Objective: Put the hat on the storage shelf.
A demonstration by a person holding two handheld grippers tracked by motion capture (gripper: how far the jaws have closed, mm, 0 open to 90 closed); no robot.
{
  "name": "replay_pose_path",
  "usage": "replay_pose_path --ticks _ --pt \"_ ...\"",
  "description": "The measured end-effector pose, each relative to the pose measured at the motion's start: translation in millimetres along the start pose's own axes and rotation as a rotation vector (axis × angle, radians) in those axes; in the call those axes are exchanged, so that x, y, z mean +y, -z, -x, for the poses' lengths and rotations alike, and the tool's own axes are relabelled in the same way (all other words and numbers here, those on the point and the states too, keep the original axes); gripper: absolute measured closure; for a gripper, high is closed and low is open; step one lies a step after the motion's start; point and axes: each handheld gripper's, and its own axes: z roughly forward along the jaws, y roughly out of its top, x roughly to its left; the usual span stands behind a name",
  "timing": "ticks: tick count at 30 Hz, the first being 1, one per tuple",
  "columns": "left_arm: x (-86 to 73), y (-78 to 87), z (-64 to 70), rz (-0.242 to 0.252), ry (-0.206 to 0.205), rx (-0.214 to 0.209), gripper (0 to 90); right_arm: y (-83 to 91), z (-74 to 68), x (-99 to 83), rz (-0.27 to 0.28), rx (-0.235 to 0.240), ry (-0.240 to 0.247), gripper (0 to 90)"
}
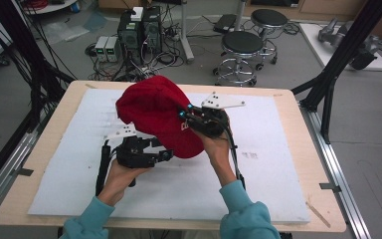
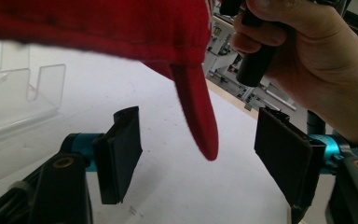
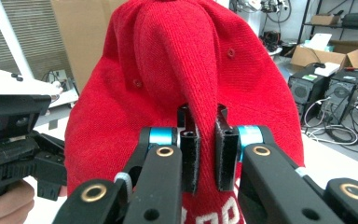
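Our right claw (image 3: 204,154) pinches a fold of the red cap (image 1: 154,112). Our left claw (image 2: 200,163) is wide apart below. The cap could slip and drop.

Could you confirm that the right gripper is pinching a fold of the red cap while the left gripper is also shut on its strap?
Not quite. The right gripper does pinch a fold of the red cap, but the left gripper is open: the left gripper view shows the strap hanging free between its spread jaws.
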Motion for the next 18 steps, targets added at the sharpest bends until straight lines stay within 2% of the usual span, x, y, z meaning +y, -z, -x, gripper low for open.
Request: replay_pose_path --ticks 2,7,12,14,18 --pt "0.2 -2.1 0.8 0.004 0.002 -0.008 37.0 -1.0 -1.1 -0.1 0.0 0.006 -0.001 83.8" --pt "-1.3 -4.4 0.7 -0.021 -0.012 -0.013 52.2 -3.9 -4.5 -0.4 0.004 0.029 -0.003 83.8" --pt "-0.8 -2.7 1.7 -0.017 -0.031 -0.029 75.3 -6.8 -7.4 -1.0 -0.01 0.047 0.016 83.7" --pt "-0.3 -2.1 0.4 -0.017 -0.018 -0.045 79.5 -7.4 -7.5 -1.3 -0.012 0.053 0.017 83.5" --pt "0.2 -0.3 0.4 -0.034 -0.01 -0.026 83.3 -7.9 -7.5 -1.5 -0.016 0.08 0.025 83.4"
